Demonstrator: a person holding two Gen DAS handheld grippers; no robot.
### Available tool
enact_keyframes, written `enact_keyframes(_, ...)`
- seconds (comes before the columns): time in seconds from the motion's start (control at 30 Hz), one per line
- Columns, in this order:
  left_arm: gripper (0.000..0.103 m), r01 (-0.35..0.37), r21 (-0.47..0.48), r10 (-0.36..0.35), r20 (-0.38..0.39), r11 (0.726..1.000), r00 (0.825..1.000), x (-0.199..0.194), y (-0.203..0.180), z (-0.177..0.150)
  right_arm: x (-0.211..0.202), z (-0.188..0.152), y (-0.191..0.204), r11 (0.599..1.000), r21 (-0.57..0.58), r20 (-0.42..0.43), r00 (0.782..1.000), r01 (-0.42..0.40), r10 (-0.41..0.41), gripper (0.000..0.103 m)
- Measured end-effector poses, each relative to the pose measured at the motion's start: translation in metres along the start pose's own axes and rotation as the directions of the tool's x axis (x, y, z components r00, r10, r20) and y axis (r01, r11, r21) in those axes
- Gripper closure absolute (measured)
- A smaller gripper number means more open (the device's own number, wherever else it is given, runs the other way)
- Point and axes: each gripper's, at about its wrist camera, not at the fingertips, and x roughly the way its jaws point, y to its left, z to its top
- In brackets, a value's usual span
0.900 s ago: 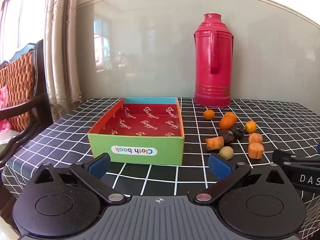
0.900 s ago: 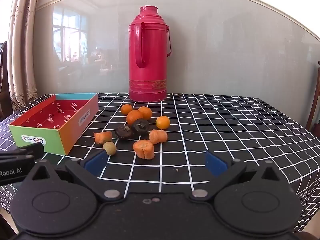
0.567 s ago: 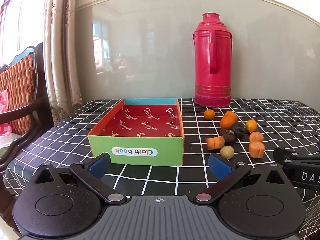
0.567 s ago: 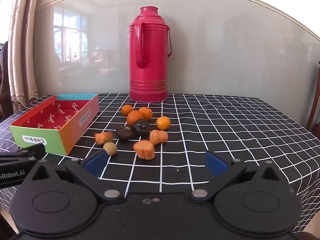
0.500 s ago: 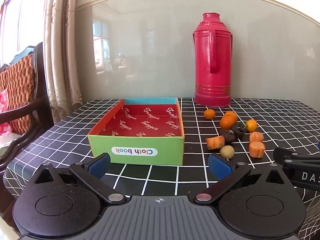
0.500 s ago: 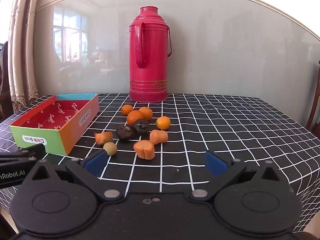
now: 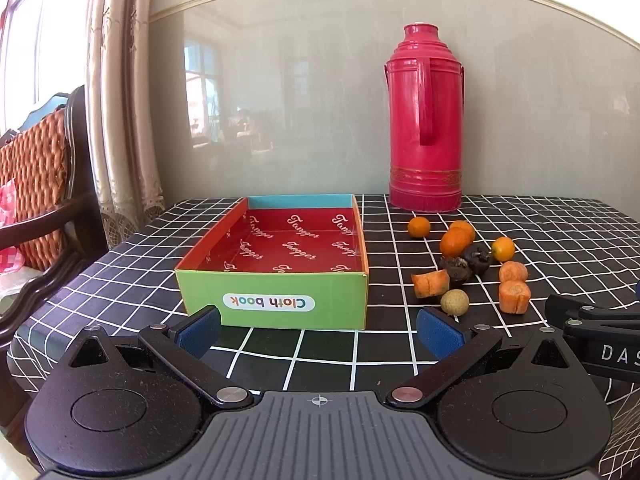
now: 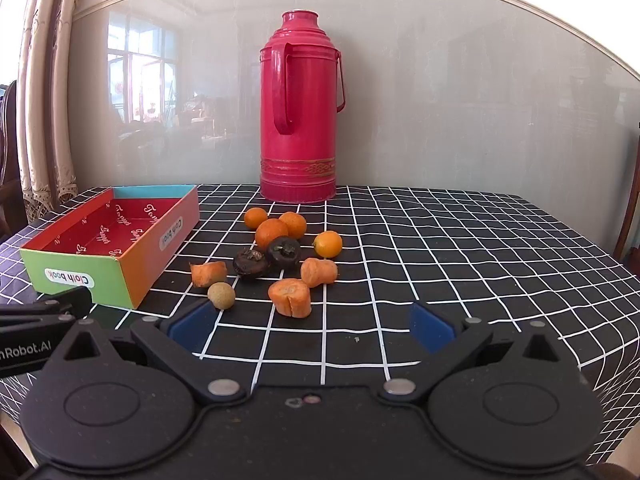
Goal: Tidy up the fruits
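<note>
Beside empty box [image 8: 132,276], loose fruits [image 8: 280,256].

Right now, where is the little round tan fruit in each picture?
Left wrist view: tan fruit low right, just past the tool's right finger.
Right wrist view: tan fruit left of centre, by the left finger.
Shared landmark: red thermos standing behind the fruit.

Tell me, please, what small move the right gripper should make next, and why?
Probably ease the right gripper forward and down over the nearest carrot chunk: its jaws stand open and empty, the chunk lies just ahead between them, and the box holds nothing yet.
</note>
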Motion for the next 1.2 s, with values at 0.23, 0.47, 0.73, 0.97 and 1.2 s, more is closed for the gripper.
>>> enact_keyframes(0.23,0.0,-0.003,-0.001,0.003,-0.001,1.0,1.0,-0.0005,-0.0015,0.0005,0.0,-0.0005,0.0002,1.0,-0.001,0.001,1.0,0.0,0.0,0.006)
enact_keyframes(0.47,0.0,-0.003,-0.005,0.003,0.001,1.0,1.0,-0.0041,0.0025,-0.0024,-0.0003,-0.001,0.0021,1.0,-0.008,0.0,1.0,-0.001,0.001,0.005)
enact_keyframes(0.73,0.0,-0.006,-0.002,0.005,-0.004,1.0,1.0,0.0001,-0.0013,0.0028,-0.0004,-0.001,0.002,1.0,-0.008,-0.002,1.0,-0.003,0.003,0.006)
enact_keyframes(0.97,0.0,-0.006,-0.003,0.006,-0.006,1.0,1.0,0.0006,-0.0007,0.0035,-0.0001,-0.0009,0.0008,1.0,-0.005,-0.002,1.0,-0.005,0.005,0.006)
enact_keyframes(1.2,0.0,-0.006,-0.003,0.006,-0.004,1.0,1.0,0.0004,-0.0009,0.0038,-0.0006,-0.0004,0.0003,1.0,-0.007,-0.001,1.0,-0.006,0.006,0.006)
